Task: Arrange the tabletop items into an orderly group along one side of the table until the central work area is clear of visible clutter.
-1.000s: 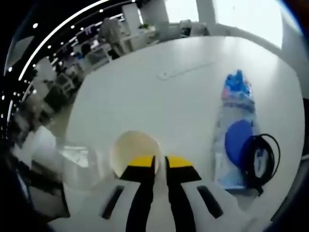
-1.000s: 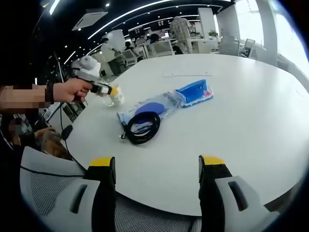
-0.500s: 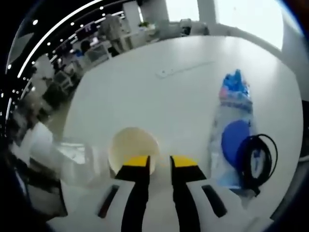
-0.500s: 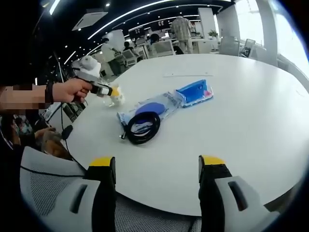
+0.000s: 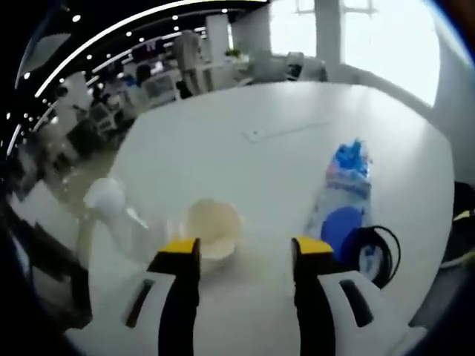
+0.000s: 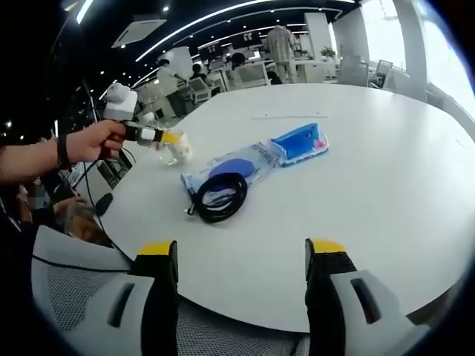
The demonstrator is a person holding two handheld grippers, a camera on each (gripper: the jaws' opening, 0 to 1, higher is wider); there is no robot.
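A clear plastic cup (image 5: 211,226) with a pale rim stands near the table's edge, just ahead of my left gripper (image 5: 247,252), which is open and holds nothing. To the right lies a long clear bag (image 5: 343,200) with a blue pouch at its far end and a blue disc inside, and a black cable coil (image 5: 377,254) rests on its near end. In the right gripper view a hand holds the left gripper (image 6: 169,137) just above the cup (image 6: 178,153). My right gripper (image 6: 241,252) hangs open at the near table edge, well short of the cable coil (image 6: 220,196) and the blue pouch (image 6: 299,142).
The round white table (image 6: 371,185) carries a thin white strip (image 5: 286,131) far across. A mesh chair back (image 6: 74,297) sits below the near edge. Office desks, chairs and people stand beyond the table. A person's arm (image 6: 44,152) reaches in from the left.
My left gripper has opened, let go of the cup's rim and drawn back a little; the cup stays on the table. The right gripper has not moved.
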